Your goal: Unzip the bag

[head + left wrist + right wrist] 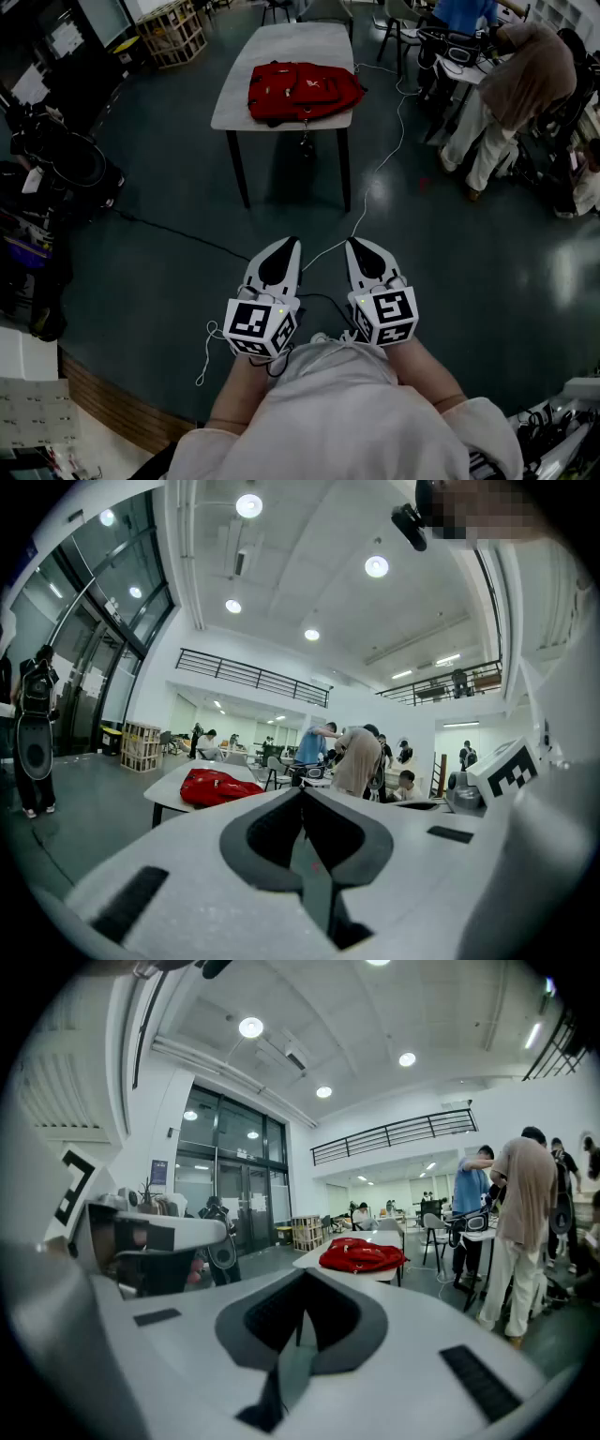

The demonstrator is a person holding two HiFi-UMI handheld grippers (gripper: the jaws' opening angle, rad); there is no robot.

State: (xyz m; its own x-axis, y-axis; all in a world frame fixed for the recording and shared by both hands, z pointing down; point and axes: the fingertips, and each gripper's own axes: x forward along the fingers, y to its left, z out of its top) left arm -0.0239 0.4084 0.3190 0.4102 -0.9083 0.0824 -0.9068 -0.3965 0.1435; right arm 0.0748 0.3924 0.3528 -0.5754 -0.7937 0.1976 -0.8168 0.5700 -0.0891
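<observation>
Both of your grippers are held low in front of your body, side by side and apart, with their tips pointing forward over the dark floor (187, 244).

Left gripper (292, 243): the jaws are closed tip to tip. Its own view shows the two dark pads meeting at a point, with nothing between them.

Right gripper (352, 243): the jaws are likewise pressed together and empty. Its view shows the pads joined along a thin seam.

The red bag (302, 91) lies flat on the grey table (281, 42), at the table's near end and close to the edge facing you. It is well apart from both sets of fingers, with open floor between them. From your head it sits straight ahead, roughly in line with the gap between the two grippers. In the left gripper view the bag shows up and to the left of the jaw tips. In the right gripper view it shows just up and to the right of them. Neither gripper touches the bag or the table.

A white cable (389, 150) runs across the floor past the table's right legs. A person in a beige top (530, 70) bends over a desk at far right.
</observation>
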